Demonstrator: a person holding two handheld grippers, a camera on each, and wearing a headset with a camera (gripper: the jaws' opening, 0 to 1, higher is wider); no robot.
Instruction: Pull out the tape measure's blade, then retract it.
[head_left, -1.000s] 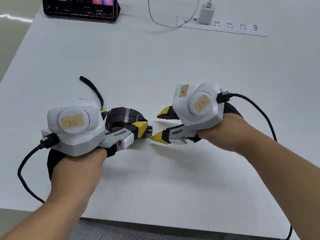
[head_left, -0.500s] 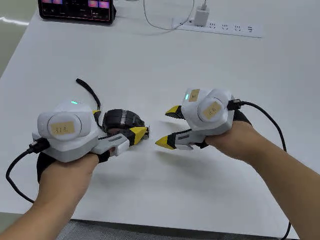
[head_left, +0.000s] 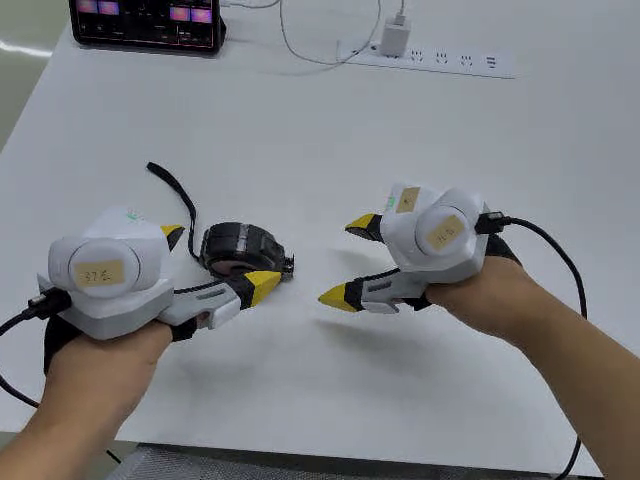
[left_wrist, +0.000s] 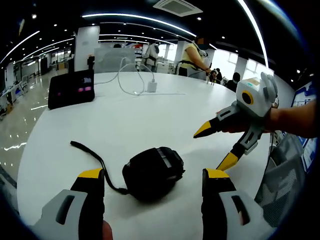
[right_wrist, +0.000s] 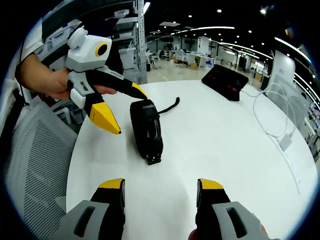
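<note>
The black tape measure (head_left: 240, 248) lies on the white table (head_left: 300, 140) with its blade in and its black wrist strap (head_left: 175, 185) trailing to the far left. My left gripper (head_left: 217, 258) is open, its yellow-tipped jaws standing either side of the case without touching it. In the left gripper view the tape measure (left_wrist: 152, 172) sits just ahead of the left gripper (left_wrist: 153, 175). My right gripper (head_left: 340, 260) is open and holds nothing, a short way right of the case. In the right gripper view the tape measure (right_wrist: 146, 131) lies ahead of the right gripper (right_wrist: 161, 184).
A dark tablet (head_left: 148, 20) stands at the table's far left. A white power strip (head_left: 445, 58) with a charger (head_left: 392, 40) and cable lies at the far edge. The table's front edge is close under my arms. A mesh chair (right_wrist: 35, 155) stands beside the table.
The left gripper has opened and drawn back a little, leaving the tape measure on the table. The right gripper has moved away to the right, still open.
</note>
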